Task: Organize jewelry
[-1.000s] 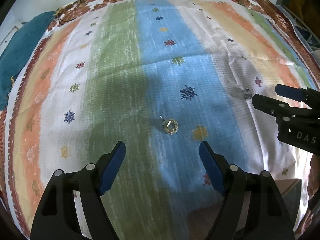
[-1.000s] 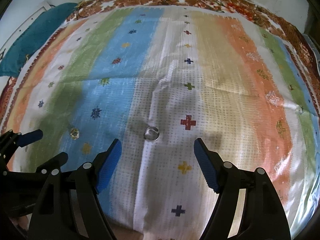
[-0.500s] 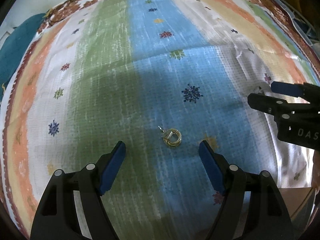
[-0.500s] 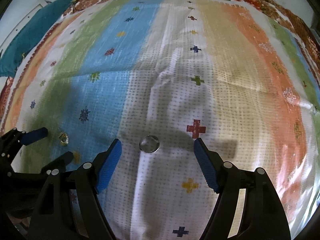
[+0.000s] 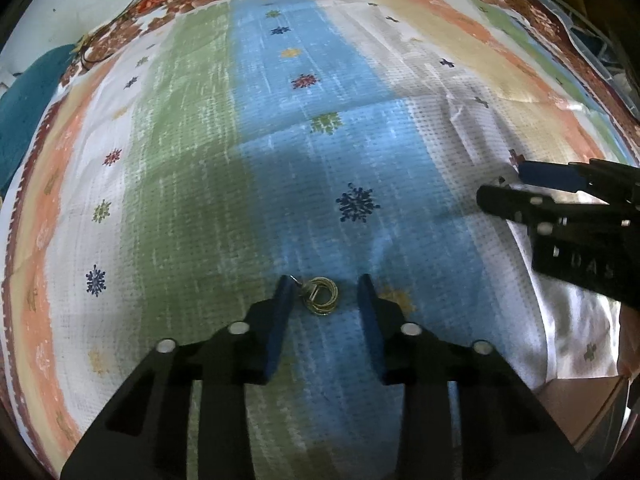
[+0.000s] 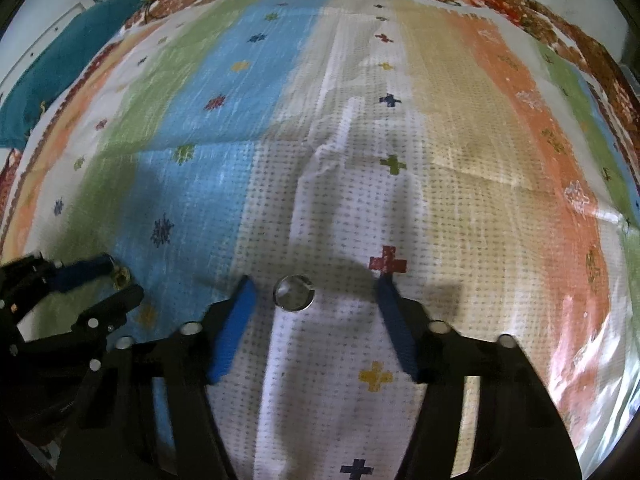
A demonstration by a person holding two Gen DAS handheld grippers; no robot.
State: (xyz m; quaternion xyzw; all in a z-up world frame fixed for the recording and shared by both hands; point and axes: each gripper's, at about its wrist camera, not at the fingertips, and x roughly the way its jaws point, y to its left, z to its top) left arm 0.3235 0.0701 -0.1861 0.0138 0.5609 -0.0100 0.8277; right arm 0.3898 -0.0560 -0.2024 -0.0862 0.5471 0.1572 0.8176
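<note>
Left wrist view: my left gripper is low over the cloth. Its blue fingers are spread apart, one on each side of the gold earring. The earring lies flat on the blue stripe, near the close edge of the cloth. Its little hook is just beside the left finger, but I cannot tell if they touch. My right gripper comes in from the right edge, over the white stripe.

Right wrist view: my right gripper is spread wide too. The silver ring lies flat on the white stripe between its fingers, closer to the left one and not touching it. A red cross sits by the right finger. At the left edge I see my left gripper around the earring.
</note>
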